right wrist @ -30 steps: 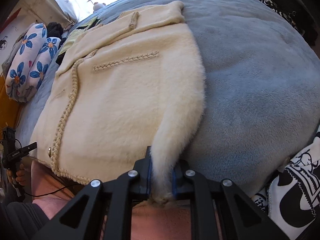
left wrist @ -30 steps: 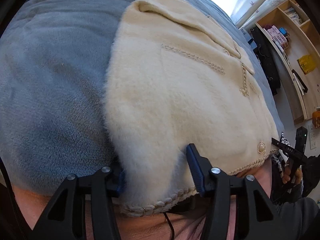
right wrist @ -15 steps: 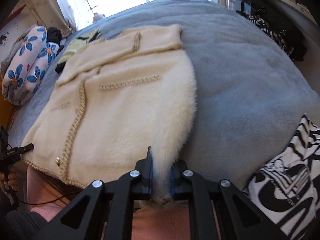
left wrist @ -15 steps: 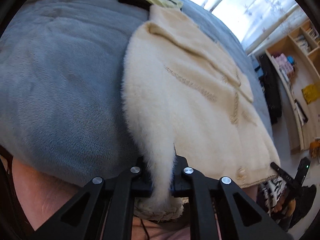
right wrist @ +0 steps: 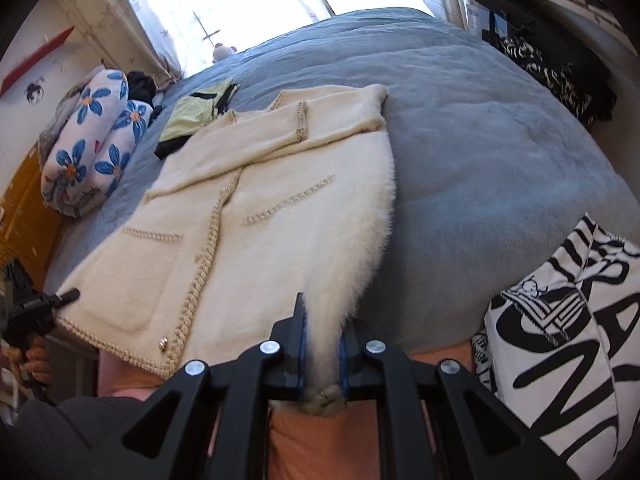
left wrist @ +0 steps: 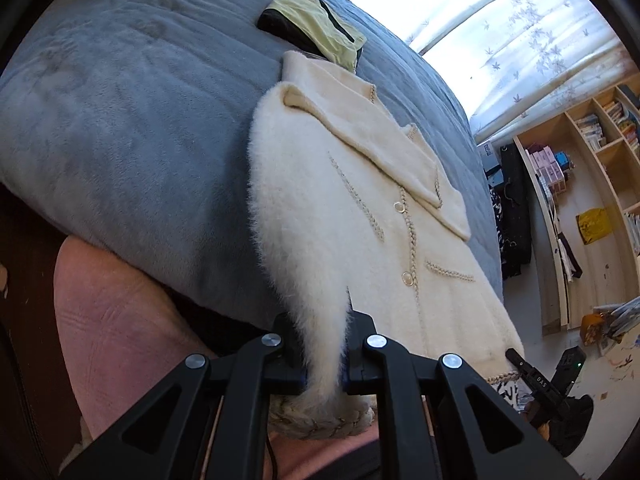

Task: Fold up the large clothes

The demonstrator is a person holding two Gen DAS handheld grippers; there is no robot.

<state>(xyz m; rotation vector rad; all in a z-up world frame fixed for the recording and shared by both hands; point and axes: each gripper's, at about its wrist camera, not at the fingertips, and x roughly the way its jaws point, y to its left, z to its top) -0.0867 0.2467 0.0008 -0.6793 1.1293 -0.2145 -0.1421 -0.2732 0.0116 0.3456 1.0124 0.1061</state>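
Pinching the near hem corners of a fluffy cream jacket (left wrist: 360, 216), both grippers are clamped on fabric: the left gripper (left wrist: 325, 350) has its jaws pressed onto a gathered tuft of the jacket's left bottom corner, with braided trim bunched below the jaws at 6 o'clock, and the right gripper (right wrist: 322, 354) squeezes the opposite bottom corner, a knot of trim poking out beneath its jaws. The jacket lies front-up on a blue-grey bed cover (right wrist: 500, 132), stretching away from the grippers toward 12 o'clock, its sleeves folded across the chest and its near corners lifted off the bed edge. In the right wrist view a yellow-green and black garment (right wrist: 196, 114) rests just beyond the collar at 11 o'clock, a rolled blue-flowered blanket (right wrist: 92, 140) sits at 9 o'clock, and a black-and-white printed cloth (right wrist: 568, 328) lies at 4 o'clock. In the left wrist view a wooden bookshelf (left wrist: 592, 184) stands at 3 o'clock.
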